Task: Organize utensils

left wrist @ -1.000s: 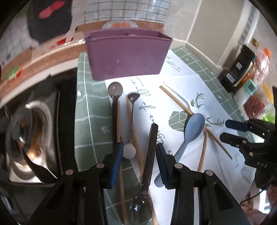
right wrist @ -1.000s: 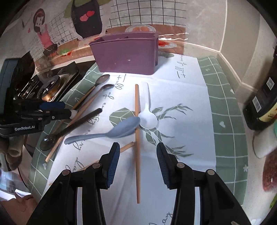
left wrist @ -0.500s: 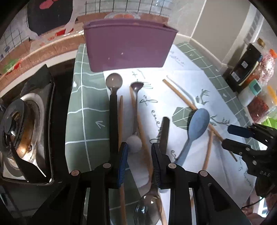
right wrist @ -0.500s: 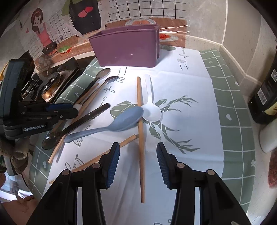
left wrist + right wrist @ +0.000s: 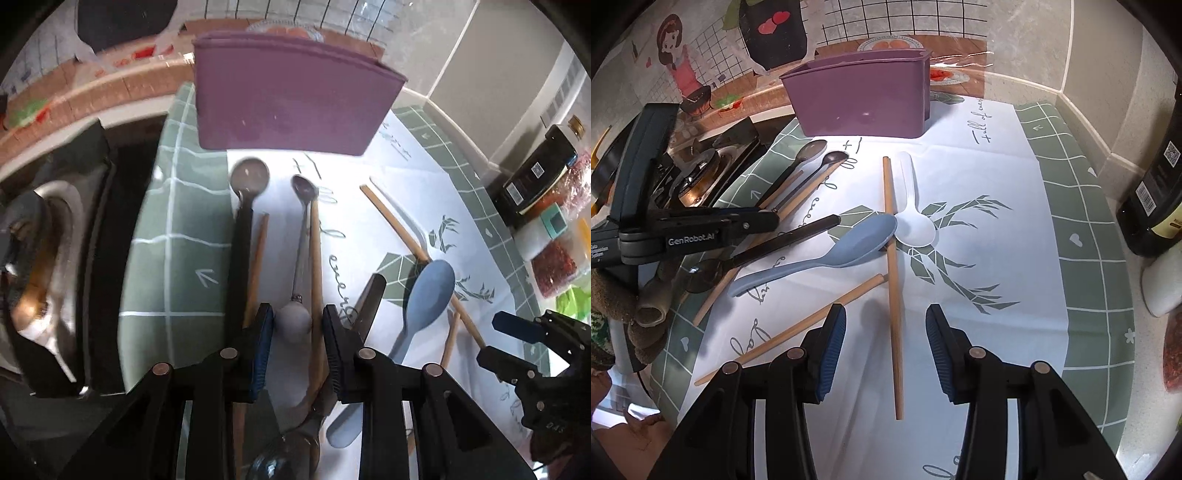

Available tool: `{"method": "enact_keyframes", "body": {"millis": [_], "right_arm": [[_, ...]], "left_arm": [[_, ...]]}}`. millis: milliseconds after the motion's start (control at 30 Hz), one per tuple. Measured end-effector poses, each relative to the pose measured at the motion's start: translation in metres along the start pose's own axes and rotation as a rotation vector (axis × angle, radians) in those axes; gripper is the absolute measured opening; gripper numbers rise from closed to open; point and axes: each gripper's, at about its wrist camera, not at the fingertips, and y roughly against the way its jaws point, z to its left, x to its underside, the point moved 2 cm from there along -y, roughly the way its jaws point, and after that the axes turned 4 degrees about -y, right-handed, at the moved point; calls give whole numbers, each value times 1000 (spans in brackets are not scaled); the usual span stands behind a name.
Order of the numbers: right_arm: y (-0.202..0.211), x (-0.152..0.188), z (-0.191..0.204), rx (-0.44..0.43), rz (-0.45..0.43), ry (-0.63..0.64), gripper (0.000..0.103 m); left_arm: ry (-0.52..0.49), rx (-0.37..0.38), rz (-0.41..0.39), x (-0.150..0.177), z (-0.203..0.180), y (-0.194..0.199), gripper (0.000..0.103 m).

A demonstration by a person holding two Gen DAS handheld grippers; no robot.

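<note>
Closing in, the left tool has its blue-padded jaws narrowed around the white ball end of a slim metal spoon and a wooden chopstick beside it, the pads not yet clearly pressing. The right tool hangs half open and empty over another wooden chopstick. Ahead of both tools stands the purple plastic utensil holder on the counter.

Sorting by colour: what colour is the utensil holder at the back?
Purple, plain; the utensil holder shows best in the right wrist view.
</note>
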Motion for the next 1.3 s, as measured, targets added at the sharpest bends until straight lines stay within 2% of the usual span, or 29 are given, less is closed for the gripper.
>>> {"method": "enact_keyframes", "body": {"millis": [233,433,667,733,767,933,1167,1300], "right_arm": [[4,-20,-6,6,-30,4,43],[5,-41,-1,9,-52,46,43],[-6,-59,5,-7,-56,78,42],[-14,-67,8,-34,-48,92,35],[-20,-73,11,-45,-38,106,27],[-51,-96,18,-56,19,133,14],[-88,-109,10,-10,130,82,14],[-92,-106,15,14,136,123,13]], "left_arm": [[15,-33,-186,-10,5,66,21],[14,-25,-205,-4,8,88,21],[17,-57,-326,-13,6,128,21],[19,-49,-359,-20,4,139,21],[19,-43,-369,-23,4,143,21],[18,-56,-378,-32,1,145,21],[33,-54,-347,-23,4,139,20],[45,-49,-337,-18,6,137,17]]}}
